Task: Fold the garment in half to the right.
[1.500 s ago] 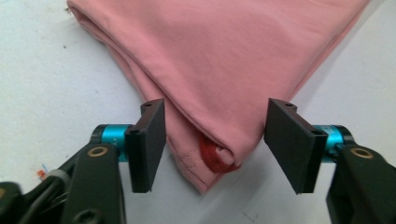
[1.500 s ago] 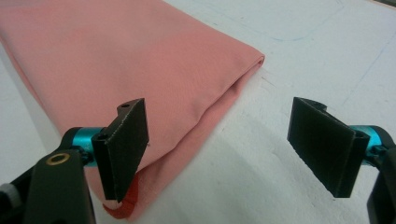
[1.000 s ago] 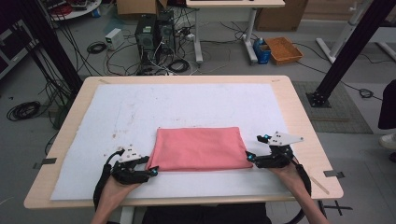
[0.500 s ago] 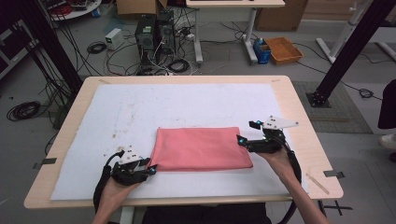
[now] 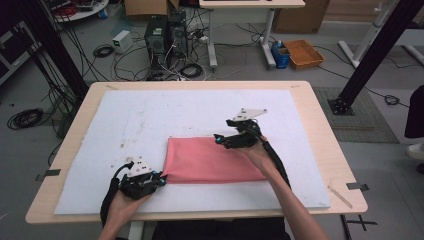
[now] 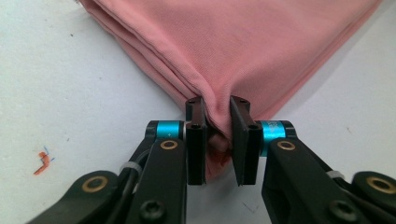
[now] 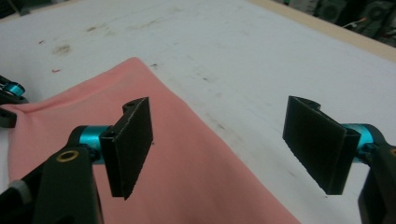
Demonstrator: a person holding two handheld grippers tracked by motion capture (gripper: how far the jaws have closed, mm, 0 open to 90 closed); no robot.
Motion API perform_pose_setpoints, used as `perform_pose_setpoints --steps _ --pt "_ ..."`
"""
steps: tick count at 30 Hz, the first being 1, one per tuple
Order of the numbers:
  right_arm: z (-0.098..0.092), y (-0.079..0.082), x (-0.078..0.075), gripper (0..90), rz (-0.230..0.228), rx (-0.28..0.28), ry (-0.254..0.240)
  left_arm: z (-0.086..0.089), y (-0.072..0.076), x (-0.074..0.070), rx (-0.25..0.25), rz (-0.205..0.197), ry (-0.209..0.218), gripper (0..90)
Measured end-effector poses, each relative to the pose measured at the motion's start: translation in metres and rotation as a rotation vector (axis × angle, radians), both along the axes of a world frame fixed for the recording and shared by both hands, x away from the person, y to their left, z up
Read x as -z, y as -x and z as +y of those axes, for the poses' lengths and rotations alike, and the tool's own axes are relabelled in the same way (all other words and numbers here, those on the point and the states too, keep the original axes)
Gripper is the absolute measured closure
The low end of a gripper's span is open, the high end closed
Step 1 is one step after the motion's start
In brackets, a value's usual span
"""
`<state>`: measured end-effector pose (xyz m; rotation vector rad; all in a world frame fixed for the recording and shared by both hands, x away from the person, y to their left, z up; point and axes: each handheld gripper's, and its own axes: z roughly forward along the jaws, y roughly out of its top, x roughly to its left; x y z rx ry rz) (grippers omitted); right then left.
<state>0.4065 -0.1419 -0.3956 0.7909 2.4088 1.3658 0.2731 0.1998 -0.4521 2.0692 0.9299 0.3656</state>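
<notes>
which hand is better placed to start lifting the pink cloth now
Left. The left hand-held gripper has just been closing and already pinches the near-left corner of the pink cloth. The right hand-held gripper hangs wide open above the cloth's far edge, holding nothing.

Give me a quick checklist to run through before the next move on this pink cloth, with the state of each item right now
1. Left gripper pinching the pink cloth at its corner: ok, its jaws have just been closing and the fabric bunches between the pads.
2. Right gripper free of the cloth: ok, jaws wide apart, nothing between them.
3. Right gripper above the cloth's far edge: ok in the high view.
4. Cloth lying flat and folded on the white mat: ok.
5. All cloth layers caught in the left grip: cannot tell.
</notes>
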Motion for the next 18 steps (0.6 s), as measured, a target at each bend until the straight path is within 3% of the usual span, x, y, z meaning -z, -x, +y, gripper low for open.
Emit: perform_pose_setpoints --steps 7,10,18 --pt "0.061 -0.020 0.009 27.6 0.078 -0.097 0.015 0.000 0.000 0.000 0.002 -0.002 0.000 78.5" --pt "0.086 -0.029 0.015 28.8 0.099 -0.133 0.054 0.000 0.000 0.000 0.004 0.001 0.002 78.4" --pt "0.133 -0.039 0.028 33.8 0.099 -0.172 0.096 0.000 0.000 0.000 0.005 -0.004 -0.002 78.3"
